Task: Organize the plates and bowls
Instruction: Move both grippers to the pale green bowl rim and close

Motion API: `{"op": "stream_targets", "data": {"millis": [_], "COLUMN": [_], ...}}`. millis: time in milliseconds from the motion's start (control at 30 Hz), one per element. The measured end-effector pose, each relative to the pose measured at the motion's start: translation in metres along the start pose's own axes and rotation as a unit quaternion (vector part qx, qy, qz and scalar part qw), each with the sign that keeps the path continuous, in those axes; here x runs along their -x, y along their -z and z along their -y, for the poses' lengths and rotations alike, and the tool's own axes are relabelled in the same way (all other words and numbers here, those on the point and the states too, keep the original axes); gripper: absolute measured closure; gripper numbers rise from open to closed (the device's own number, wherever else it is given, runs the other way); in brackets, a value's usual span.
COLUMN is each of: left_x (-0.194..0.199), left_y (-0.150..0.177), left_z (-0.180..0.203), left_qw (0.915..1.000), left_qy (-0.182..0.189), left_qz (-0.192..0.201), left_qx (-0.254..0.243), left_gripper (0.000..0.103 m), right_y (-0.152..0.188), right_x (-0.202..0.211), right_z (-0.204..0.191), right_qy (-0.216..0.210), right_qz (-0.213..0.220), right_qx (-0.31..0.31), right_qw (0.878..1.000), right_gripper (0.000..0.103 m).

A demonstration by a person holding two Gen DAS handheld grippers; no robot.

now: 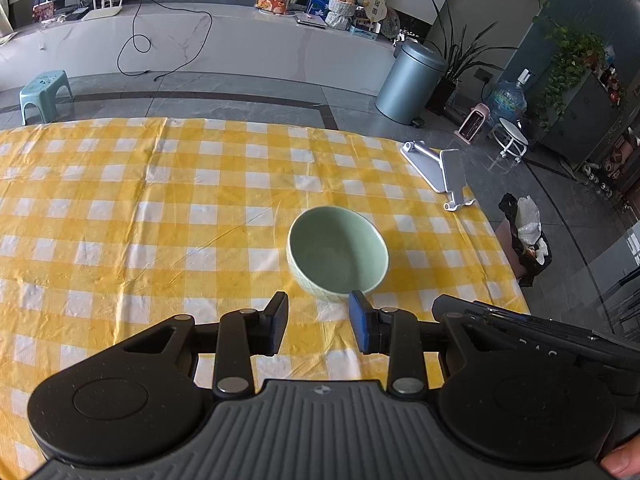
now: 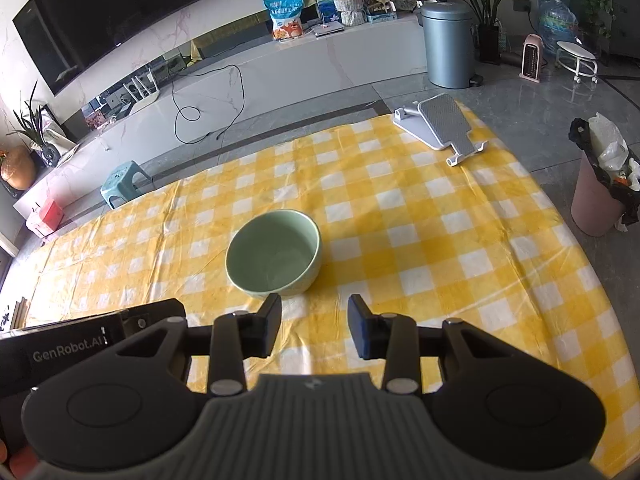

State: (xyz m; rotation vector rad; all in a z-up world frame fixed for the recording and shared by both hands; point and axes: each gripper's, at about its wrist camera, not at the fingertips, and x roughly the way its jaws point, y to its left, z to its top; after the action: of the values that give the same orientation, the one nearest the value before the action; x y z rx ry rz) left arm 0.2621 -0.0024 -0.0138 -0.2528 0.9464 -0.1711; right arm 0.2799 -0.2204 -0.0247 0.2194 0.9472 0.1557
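Observation:
A pale green bowl stands upright and empty on the yellow checked tablecloth. My left gripper is open and empty, just short of the bowl's near side, with the bowl slightly right of centre. In the right wrist view the same bowl sits just ahead and left of my right gripper, which is open and empty. The left gripper's body shows at the left edge of the right wrist view. The right gripper's body shows at the right in the left wrist view. No plates are in view.
A grey phone stand lies at the table's far right corner, also in the right wrist view. Off the table are a metal bin, a pink waste basket, a teal stool and a TV bench.

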Motion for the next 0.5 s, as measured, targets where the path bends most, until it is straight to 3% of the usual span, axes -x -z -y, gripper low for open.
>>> {"op": "stream_targets", "data": {"millis": [267, 500], "left_x": [-0.052, -0.087], "left_y": [-0.019, -0.023], "left_z": [-0.010, -0.020], "left_qw": [0.9995, 0.9980], "left_qy": [-0.011, -0.013], "left_qz": [-0.020, -0.043], "left_qx": [0.024, 0.044], "left_gripper": [0.067, 0.079], "right_y": [-0.027, -0.034], "right_x": [-0.057, -0.098], "right_z": [-0.007, 0.000], "right_qy": [0.009, 0.010], "right_qz": [-0.035, -0.070], "right_qx": [0.003, -0.020], "right_qw": [0.999, 0.997], "right_gripper": [0.068, 0.078]}}
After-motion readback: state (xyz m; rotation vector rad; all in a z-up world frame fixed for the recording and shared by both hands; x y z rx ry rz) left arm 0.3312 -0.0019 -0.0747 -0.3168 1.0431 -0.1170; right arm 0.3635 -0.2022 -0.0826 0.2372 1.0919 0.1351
